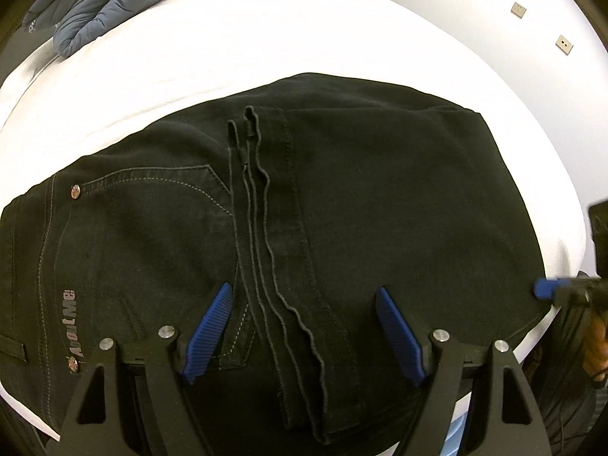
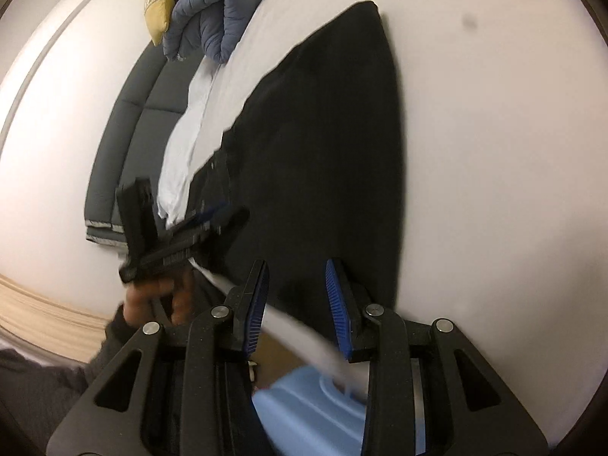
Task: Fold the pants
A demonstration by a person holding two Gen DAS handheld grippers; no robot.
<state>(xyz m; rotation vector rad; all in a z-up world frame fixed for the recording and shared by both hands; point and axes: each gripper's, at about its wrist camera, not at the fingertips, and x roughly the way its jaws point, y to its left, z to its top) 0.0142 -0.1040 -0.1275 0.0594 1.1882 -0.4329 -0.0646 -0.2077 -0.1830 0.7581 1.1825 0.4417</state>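
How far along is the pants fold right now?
Done, apparently: the black pants lie flat on the white bed, leg hems brought over the seat. In hand: nothing; the left gripper and right gripper hang open, empty. Left: perhaps one more fold.

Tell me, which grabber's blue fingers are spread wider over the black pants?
The left gripper: its blue pads straddle the pants' leg hems, spread wide. The right gripper gapes far narrower.

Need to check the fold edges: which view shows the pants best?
The left wrist view: the black pants lie sharp there, with seams, pocket stitching and rivets readable. The right wrist view shows them only as a blurred dark shape.
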